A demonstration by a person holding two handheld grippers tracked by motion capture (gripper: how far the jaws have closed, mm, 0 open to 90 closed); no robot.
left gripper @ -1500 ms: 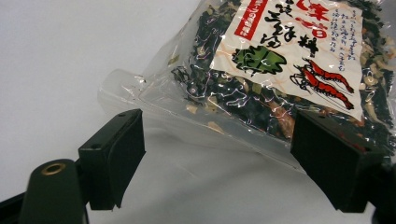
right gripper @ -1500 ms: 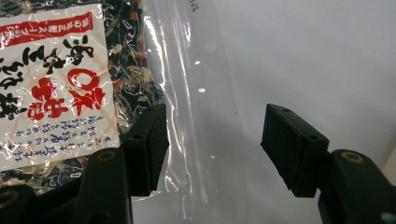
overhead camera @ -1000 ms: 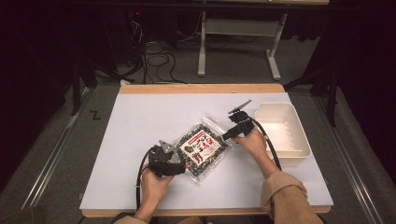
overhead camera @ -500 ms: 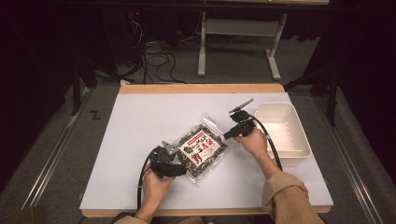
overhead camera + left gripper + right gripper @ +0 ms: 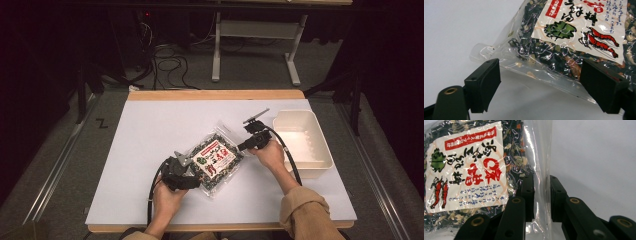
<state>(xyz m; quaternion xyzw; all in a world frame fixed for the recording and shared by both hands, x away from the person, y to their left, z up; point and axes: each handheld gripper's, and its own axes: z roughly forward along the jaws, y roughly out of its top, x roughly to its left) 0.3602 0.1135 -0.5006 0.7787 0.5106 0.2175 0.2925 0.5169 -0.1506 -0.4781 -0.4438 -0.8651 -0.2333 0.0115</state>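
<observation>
**A:** Where are you in the job right now?

**B:** I'm working the clear bag of dried seaweed-and-shrimp mix [image 5: 216, 161], which lies flat near the middle of the white tabletop [image 5: 150, 130], just left of the cream plastic bin [image 5: 320, 150]. My right gripper [image 5: 541, 197] has its fingers [image 5: 527, 195] nearly pressed together, with the bag's clear side seam running between them. I'd call that a pinch on the film, though I can't tell whether both pads bear on it firmly.

**A:** And the left one?

**B:** The left gripper [image 5: 540, 82] sits at the opposite, near-left corner of the bag. Its fingers [image 5: 484, 83] are spread wide and straddle the bag's sealed clear edge, with nothing caught between them yet.

**A:** So which step is this?

**B:** My judgement is that I'm getting a two-point hold before a lift, most likely towards the bin. One side is taken and the other is only lined up.

**A:** What does the next move need?

**B:** I'd slide the left fingers a little further over the seal so they meet flat film rather than the bulky contents, then bring them together. The film is slippery and the contents can shift, so I'd want both pinches secure before raising either hand, and I'd raise them evenly.
</observation>
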